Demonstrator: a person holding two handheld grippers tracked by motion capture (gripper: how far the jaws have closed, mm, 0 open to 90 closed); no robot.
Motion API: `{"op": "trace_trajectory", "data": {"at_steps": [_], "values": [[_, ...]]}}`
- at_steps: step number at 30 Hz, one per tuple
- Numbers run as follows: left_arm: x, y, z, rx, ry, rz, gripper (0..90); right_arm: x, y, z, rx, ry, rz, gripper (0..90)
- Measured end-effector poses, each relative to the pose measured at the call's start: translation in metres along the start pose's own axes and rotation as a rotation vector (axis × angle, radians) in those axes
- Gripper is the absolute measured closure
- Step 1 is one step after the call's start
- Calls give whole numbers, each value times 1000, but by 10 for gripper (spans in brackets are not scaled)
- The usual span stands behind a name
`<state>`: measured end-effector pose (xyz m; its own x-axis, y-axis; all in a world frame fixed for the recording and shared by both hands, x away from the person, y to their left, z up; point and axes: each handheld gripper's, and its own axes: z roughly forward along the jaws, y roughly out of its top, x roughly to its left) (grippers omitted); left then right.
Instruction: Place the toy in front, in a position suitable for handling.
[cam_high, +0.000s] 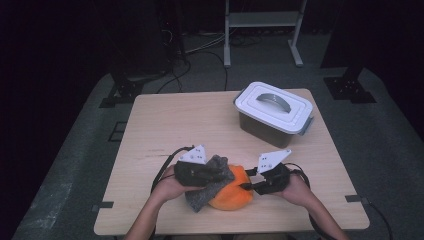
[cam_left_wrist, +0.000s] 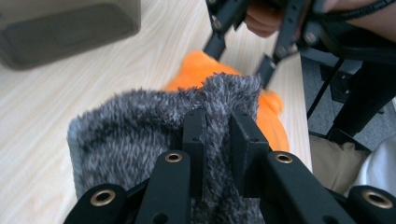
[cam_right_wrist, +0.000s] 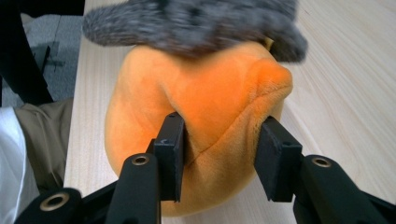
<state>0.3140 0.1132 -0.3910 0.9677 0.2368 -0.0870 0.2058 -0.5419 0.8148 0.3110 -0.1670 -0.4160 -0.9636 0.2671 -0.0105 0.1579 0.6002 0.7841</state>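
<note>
2 soft things sit together near the front edge of the table (cam_high: 165, 120) in the high view: an orange plush (cam_high: 232, 192) and a grey fuzzy cloth (cam_high: 212, 180) draped over its left side and top. The left gripper (cam_high: 212, 175) comes in from the left and the right gripper (cam_high: 248, 184) from the right, so the plush is braced on one side while the cloth is pulled on the other; that looks like the reason for the 2-handed hold, either to peel the cloth off or to wrap it on. A lidded white storage box (cam_high: 274, 112) with a grey handle stands well apart, toward the far right corner, its lid on. No label can be read on it.

From the left gripper view, the left gripper (cam_left_wrist: 217, 135) is closed on a fold of the grey fuzzy cloth (cam_left_wrist: 140, 135), pinched tight between the jaws. The orange plush (cam_left_wrist: 196, 70) lies just beyond, and the right gripper (cam_left_wrist: 240, 58) meets it from the far side.

From the right gripper view, the right gripper (cam_right_wrist: 219, 154) clamps a bulge of the orange plush (cam_right_wrist: 205, 98), its jaws pressing dents into both sides. The grey fuzzy cloth (cam_right_wrist: 196, 23) rests across the top. No brand, tag or writing shows on either.
</note>
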Motion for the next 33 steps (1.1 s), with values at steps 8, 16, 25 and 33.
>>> {"op": "trace_trajectory", "data": {"at_steps": [8, 16, 25, 33], "values": [[-3, -8, -4, 32, 45, 27, 772, 1, 3, 1, -29, -23, 1, 359], [19, -21, -10, 8, 68, -42, 769, 3, 1, -9, -93, 11, -79, 306], [27, -26, -14, -8, 87, -78, 770, 12, 4, -1, -50, -1, -164, 492], [19, -13, -20, -35, 94, -43, 775, 13, 9, 0, -54, -29, -87, 648]]}}
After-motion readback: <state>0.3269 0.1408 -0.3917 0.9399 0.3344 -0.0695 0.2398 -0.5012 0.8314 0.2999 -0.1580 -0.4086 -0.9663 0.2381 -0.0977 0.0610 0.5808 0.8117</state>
